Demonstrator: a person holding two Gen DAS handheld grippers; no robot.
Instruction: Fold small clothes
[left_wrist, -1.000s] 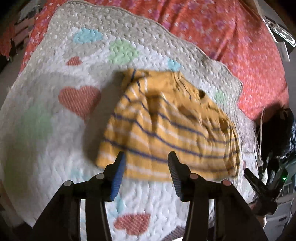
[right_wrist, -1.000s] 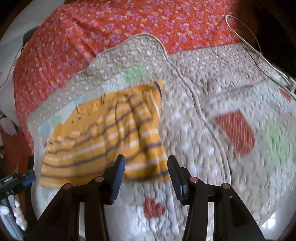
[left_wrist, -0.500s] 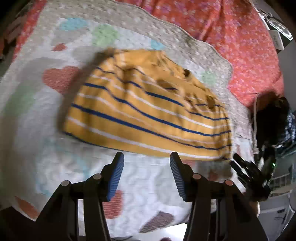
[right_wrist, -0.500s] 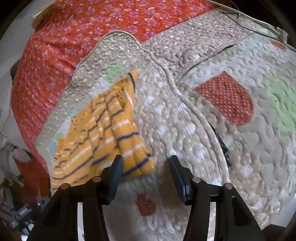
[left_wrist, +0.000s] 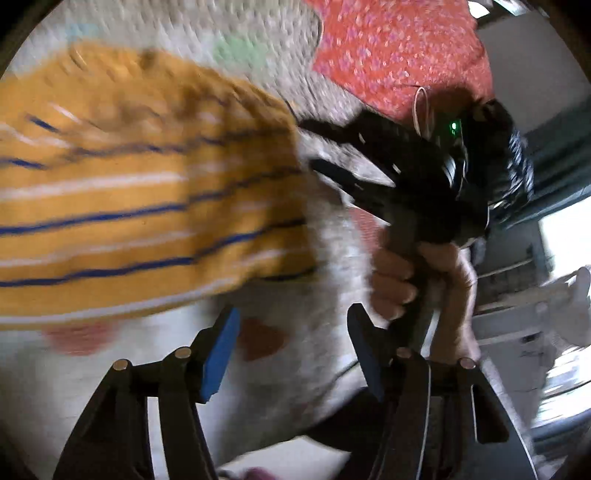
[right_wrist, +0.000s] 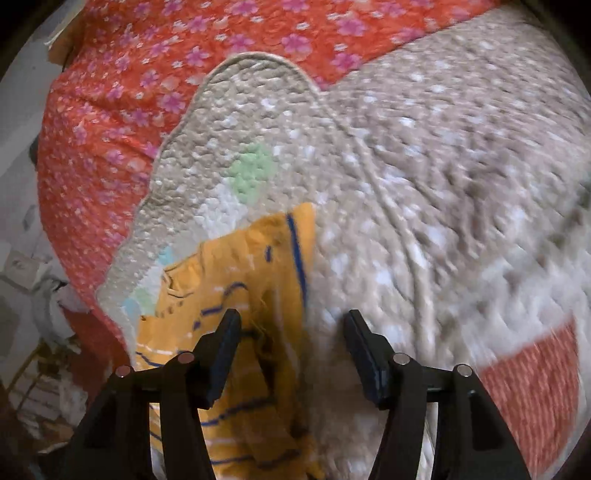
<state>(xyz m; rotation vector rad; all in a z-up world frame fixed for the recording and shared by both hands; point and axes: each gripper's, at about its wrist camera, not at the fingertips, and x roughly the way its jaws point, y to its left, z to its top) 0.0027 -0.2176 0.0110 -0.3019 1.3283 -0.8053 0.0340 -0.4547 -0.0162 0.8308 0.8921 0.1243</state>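
Left gripper (left_wrist: 291, 350): fingers spread wide, blue pads (left_wrist: 221, 354) facing each other, nothing held between them; hovered over pale quilt (left_wrist: 280, 373) just short of hem of yellow striped garment (left_wrist: 147, 206). Garment lay flat on quilt, filling left half of left wrist view, blue and white stripes running across, heavily motion-blurred. Right gripper (left_wrist: 314, 147) seen from left wrist camera as black body with green indicator light (left_wrist: 453, 126), gripped by right hand (left_wrist: 417, 280); finger tips splayed apart, reaching toward garment's right edge, contact with cloth not discernible through blur. Right hand and gripper body blocked sight of quilt edge behind. Red heart patch (left_wrist: 262, 339) on quilt showed between left gripper's pads. From right wrist view: right gripper (right_wrist: 291, 343) wide open, empty; left finger over rumpled yellow cloth (right_wrist: 243, 295), right finger over bare quilt (right_wrist: 406, 184), garment edge with blue trim line running up between them. Garment bunched and folded over itself at lower left of that view. Red floral bedspread (right_wrist: 122, 96) beneath quilt, exposed beyond scalloped quilt border. Green patch (right_wrist: 253, 173) on quilt just beyond garment. White cable (left_wrist: 421, 110) lay on bedspread behind right gripper. Clutter off bed at far left of right wrist view, too blurred to identify.
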